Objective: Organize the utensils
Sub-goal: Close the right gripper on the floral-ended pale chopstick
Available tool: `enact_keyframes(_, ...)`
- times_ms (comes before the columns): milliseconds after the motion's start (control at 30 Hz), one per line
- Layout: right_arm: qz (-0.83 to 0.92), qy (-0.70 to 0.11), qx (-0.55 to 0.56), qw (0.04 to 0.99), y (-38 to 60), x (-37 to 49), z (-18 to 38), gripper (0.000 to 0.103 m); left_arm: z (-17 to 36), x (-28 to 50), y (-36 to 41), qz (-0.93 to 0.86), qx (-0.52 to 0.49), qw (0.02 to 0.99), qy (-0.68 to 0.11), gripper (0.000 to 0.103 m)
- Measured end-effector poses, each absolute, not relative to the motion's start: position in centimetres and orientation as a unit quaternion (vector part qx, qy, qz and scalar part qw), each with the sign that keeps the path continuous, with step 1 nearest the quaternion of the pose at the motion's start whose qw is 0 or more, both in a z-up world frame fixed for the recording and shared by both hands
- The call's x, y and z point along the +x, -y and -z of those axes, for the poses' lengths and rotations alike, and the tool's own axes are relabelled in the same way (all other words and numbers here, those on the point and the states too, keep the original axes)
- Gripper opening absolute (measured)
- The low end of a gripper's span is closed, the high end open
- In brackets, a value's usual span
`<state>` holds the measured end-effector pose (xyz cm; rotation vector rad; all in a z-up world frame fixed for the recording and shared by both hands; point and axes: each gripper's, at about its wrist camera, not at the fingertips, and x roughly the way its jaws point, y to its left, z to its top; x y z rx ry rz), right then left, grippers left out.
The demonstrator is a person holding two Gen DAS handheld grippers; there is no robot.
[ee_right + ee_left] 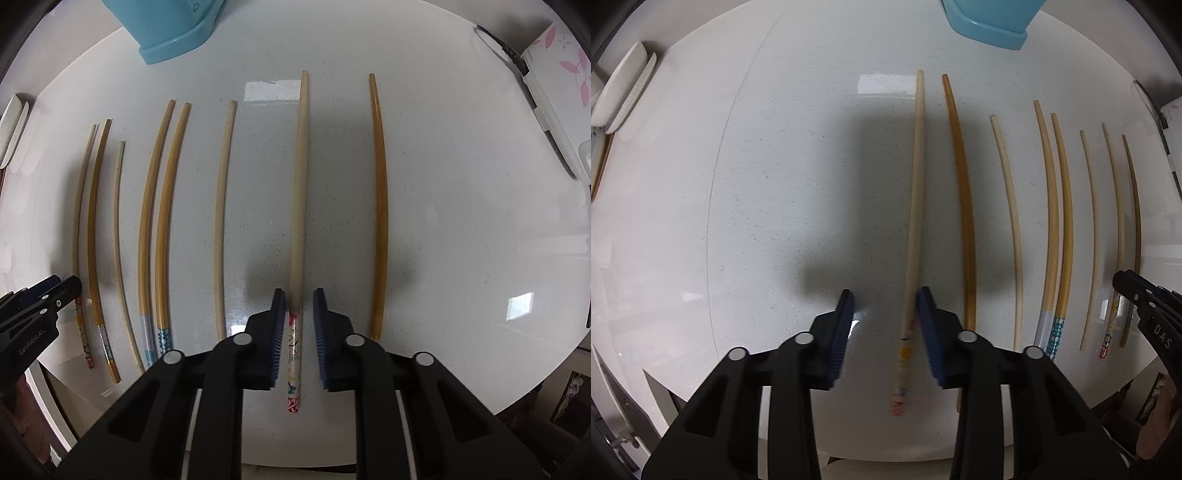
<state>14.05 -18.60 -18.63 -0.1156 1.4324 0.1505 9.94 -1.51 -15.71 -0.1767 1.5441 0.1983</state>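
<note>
White speckled tabletop (461, 221) carries parallel chopsticks; pale wooden chopstick with patterned end (297, 229) lies lengthwise between right claw (299, 332) pads, unpinched; left claw (884, 325) likewise straddles another (912, 206), not clamped.

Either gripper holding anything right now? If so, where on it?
Nothing gripped. Left gripper straddles one chopstick, right gripper another chopstick, both near the patterned end; gaps show beside the pads.
</note>
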Motion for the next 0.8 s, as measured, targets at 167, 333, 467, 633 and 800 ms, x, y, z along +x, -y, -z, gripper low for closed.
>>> enact_keyframes(167, -0.066, -0.661, -0.046, 0.746, 18.8, 14.8, 18.6, 0.006, 15.6, 10.2, 2.4, -0.087, -0.072, 0.706, -0.699, 0.007)
enact_keyframes(333, -0.067, -0.658, -0.043, 0.749, 19.0, 14.6, 18.7, 0.006, 15.4, 10.4, 2.7, -0.091, -0.084, 0.707, -0.696, 0.006)
enact_keyframes(467, -0.068, -0.656, -0.042, 0.75, 18.7, 14.3, 18.6, 0.006, 15.6, 10.1, 2.4, -0.091, -0.089, 0.71, -0.693, 0.006)
enact_keyframes(633, -0.071, -0.649, -0.042, 0.756, 18.6, 13.5, 18.0, 0.006, 15.4, 10.0, 1.4, -0.088, -0.091, 0.718, -0.685, 0.006)
enact_keyframes(800, -0.076, -0.644, -0.038, 0.76, 18.5, 13.0, 17.3, 0.006, 14.4, 9.6, 1.1, -0.087, -0.093, 0.726, -0.676, 0.006)
